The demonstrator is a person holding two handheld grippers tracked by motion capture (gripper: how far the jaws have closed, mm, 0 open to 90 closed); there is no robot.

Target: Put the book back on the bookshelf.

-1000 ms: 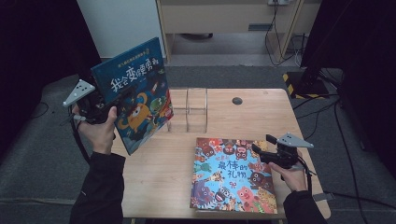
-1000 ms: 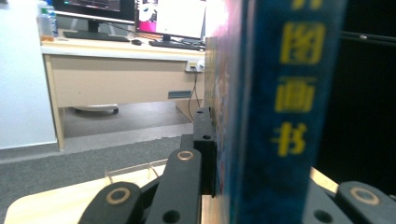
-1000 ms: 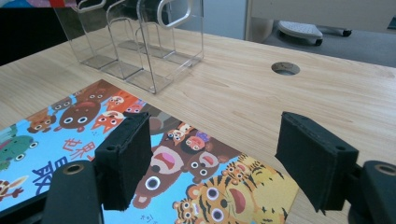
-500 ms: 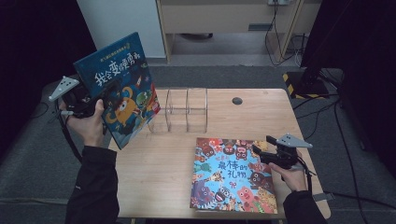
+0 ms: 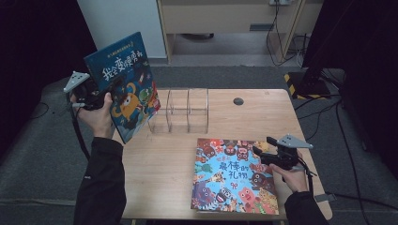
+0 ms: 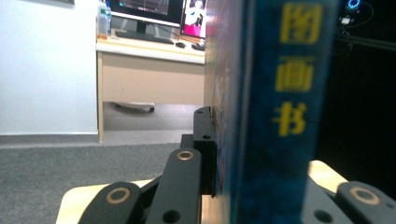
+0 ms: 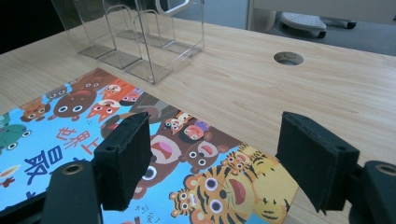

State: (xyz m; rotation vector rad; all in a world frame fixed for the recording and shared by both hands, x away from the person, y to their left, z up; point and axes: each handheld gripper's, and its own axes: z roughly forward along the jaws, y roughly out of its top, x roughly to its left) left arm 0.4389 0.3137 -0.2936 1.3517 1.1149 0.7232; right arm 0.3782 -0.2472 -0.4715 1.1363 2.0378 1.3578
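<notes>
Left tool [image 5: 112, 91]: clamped on the upright dark-blue picture book [image 5: 123, 84], upper left; far jaw probably hidden behind it.
Right tool [image 7: 212, 161]: jaws apart, empty, over the colourful animal-cover book [image 7: 93, 135], its edges cut off.

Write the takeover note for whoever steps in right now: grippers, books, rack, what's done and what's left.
Left gripper: shut on the blue book, held upright in the air at the table's left edge.
Right gripper: open, empty, over a corner of the colourful book lying flat on the table.
Clear rack: empty.
Done: one book lifted.
Left, probably: slot both books into the rack.
</notes>
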